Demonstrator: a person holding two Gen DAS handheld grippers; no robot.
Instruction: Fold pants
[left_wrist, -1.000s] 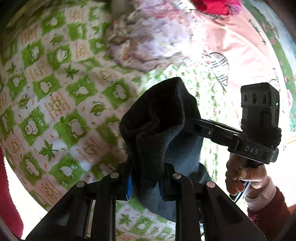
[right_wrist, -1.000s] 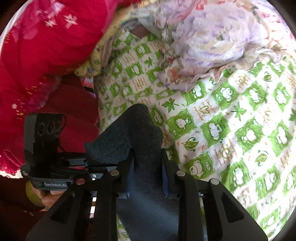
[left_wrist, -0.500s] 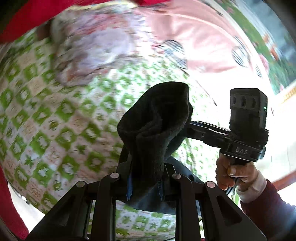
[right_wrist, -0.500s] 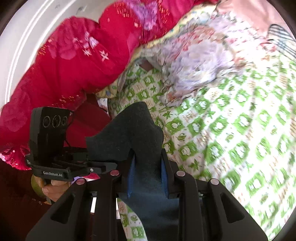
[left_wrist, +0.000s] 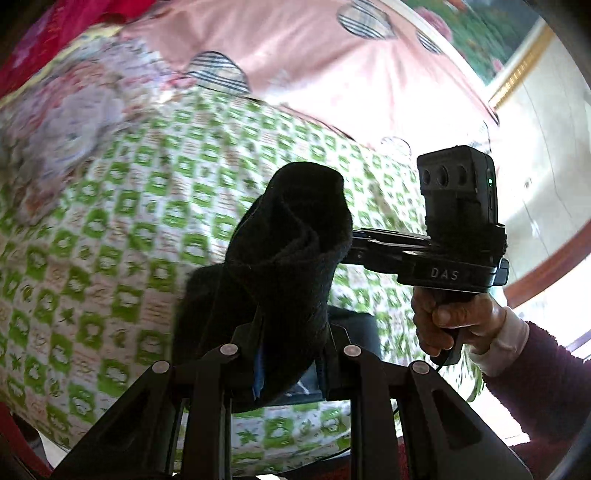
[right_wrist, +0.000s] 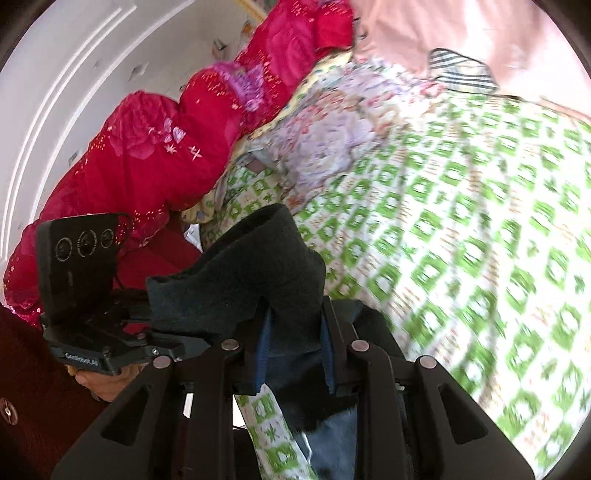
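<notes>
The dark pants (left_wrist: 291, 251) with a fleecy lining hang bunched between my two grippers, above the green-and-white checked bedsheet (left_wrist: 110, 229). My left gripper (left_wrist: 291, 354) is shut on one part of the pants' edge. My right gripper (right_wrist: 295, 354) is shut on another part of the pants (right_wrist: 251, 288), and blue denim hangs below its fingers. Each gripper shows in the other's view: the right one (left_wrist: 443, 254) to the right, the left one (right_wrist: 96, 317) to the left. The fingertips are hidden by fabric.
A crumpled floral cloth (right_wrist: 325, 136) lies at the far side of the bed. A red quilt (right_wrist: 147, 155) is piled along the white wall. A pink sheet (left_wrist: 332, 74) with checked patches lies beyond the checked one. The bed's near edge (left_wrist: 280, 439) is just below the grippers.
Both grippers have risen and tilted with the pants still clamped. The bed looks farther away, and more of the wall, red quilt and pink sheet has come into view.
</notes>
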